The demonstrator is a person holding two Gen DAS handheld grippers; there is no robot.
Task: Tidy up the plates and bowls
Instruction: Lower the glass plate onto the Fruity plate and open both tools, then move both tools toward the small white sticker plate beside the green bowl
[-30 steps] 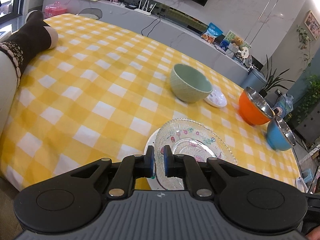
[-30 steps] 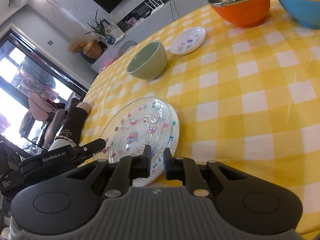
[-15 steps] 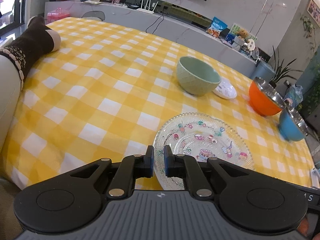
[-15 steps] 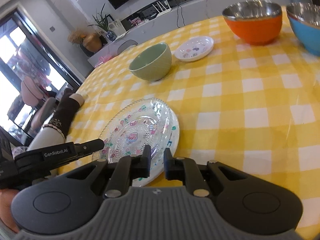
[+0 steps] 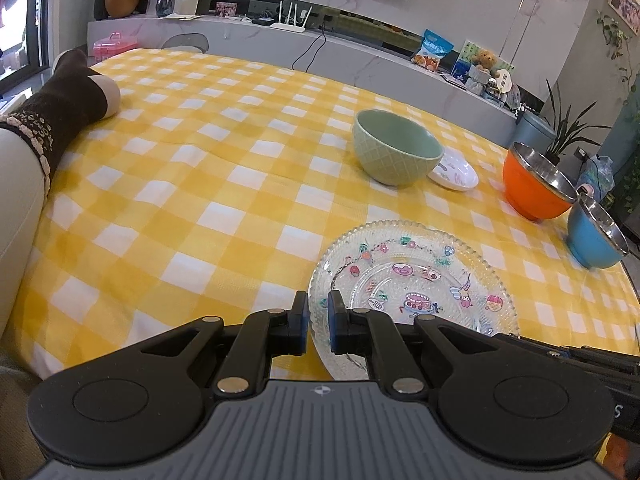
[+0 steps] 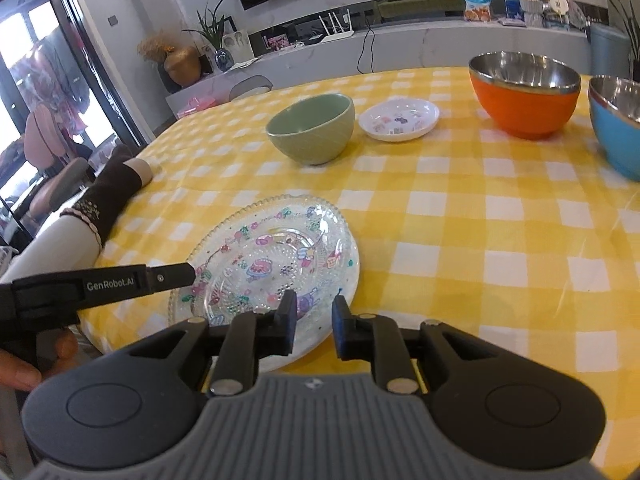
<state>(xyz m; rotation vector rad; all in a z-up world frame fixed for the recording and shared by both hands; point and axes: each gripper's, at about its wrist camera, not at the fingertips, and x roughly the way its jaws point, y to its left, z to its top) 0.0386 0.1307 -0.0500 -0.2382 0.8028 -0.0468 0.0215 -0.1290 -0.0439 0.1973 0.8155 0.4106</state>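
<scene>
The glass plate (image 6: 276,264) lies flat on the table (image 6: 500,240), directly ahead of both tools. Its near-left rim is pinched by the left gripper (image 5: 318,320); the right gripper (image 6: 314,322) is held spread over the near edge, gripping nothing. The left tool is judged the one committed. Beyond the plate stand the green bowl (image 6: 312,130) and the small plate (image 6: 398,118), just beside each other; to the far right are the orange bowl (image 6: 524,94) and the blue bowl (image 6: 618,124). Nothing is seen between plate and bowls.
</scene>
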